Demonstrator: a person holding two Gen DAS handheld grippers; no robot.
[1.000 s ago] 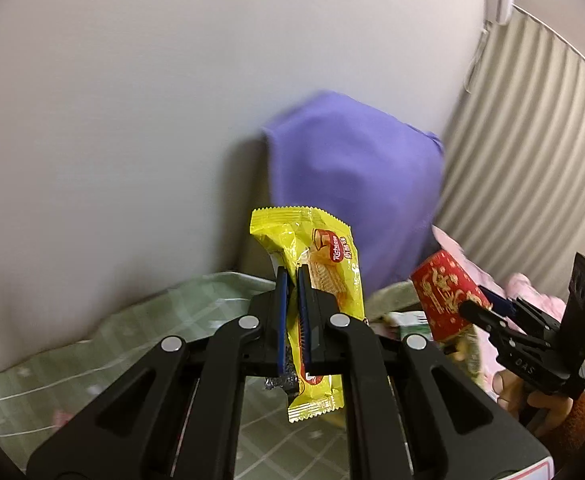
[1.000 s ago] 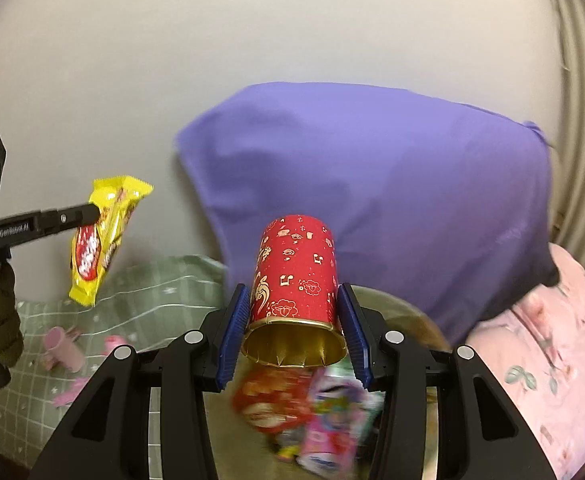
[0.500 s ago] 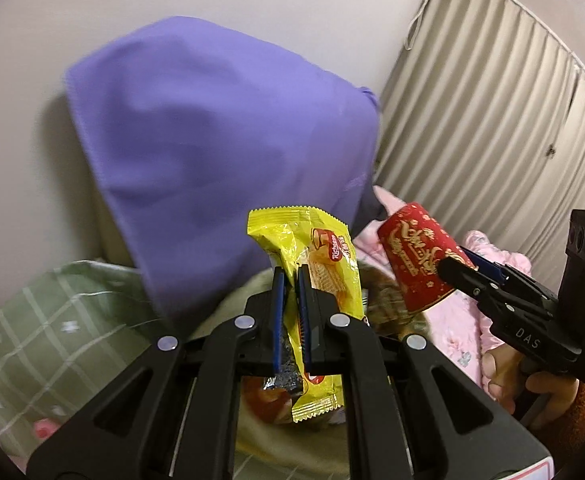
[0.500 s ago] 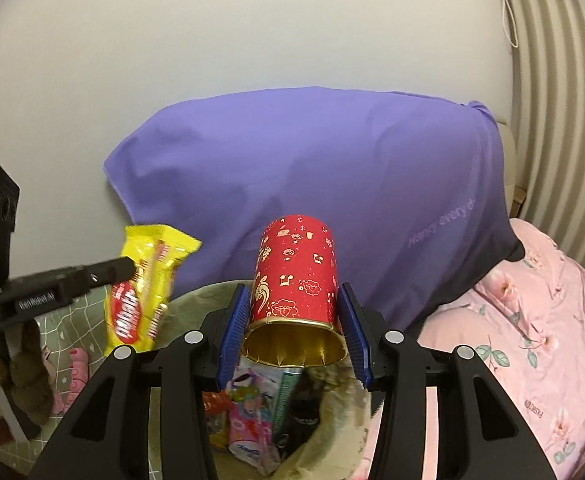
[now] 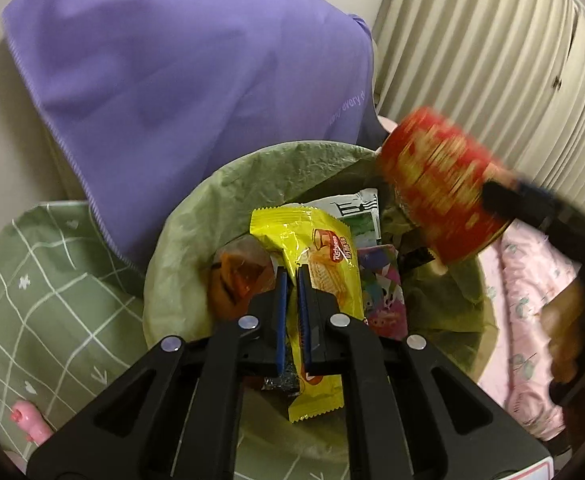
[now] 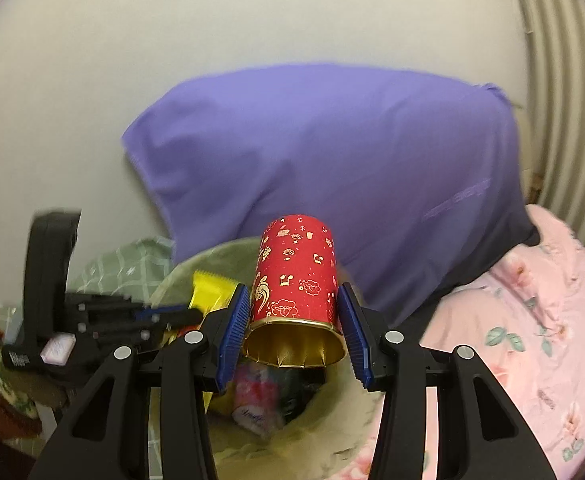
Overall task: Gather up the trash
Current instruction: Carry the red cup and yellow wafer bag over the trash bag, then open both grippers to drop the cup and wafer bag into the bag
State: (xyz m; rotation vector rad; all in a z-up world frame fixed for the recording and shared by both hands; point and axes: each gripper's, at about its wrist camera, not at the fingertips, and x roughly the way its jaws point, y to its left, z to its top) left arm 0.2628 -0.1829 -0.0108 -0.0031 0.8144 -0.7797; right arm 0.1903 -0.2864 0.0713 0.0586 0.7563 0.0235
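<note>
My left gripper (image 5: 292,280) is shut on a yellow snack wrapper (image 5: 316,248) and holds it over the open mouth of a bin lined with a green bag (image 5: 252,176). Several wrappers lie inside the bin. My right gripper (image 6: 294,324) is shut on a red paper cup with gold lining (image 6: 296,276), also above the bin (image 6: 212,256). The cup shows blurred at the right of the left wrist view (image 5: 440,184). The left gripper (image 6: 180,314) and the yellow wrapper (image 6: 208,292) show in the right wrist view.
A purple cloth (image 5: 196,64) hangs against the wall right behind the bin. A green checked sheet (image 5: 32,280) lies to the left with a small pink toy (image 5: 28,426). Pink floral bedding (image 6: 532,320) lies to the right. Ribbed curtains (image 5: 492,60) are at far right.
Both grippers have moved forward and tilted down over the bin, which now fills the left wrist view. The wrapper and the cup stay gripped.
</note>
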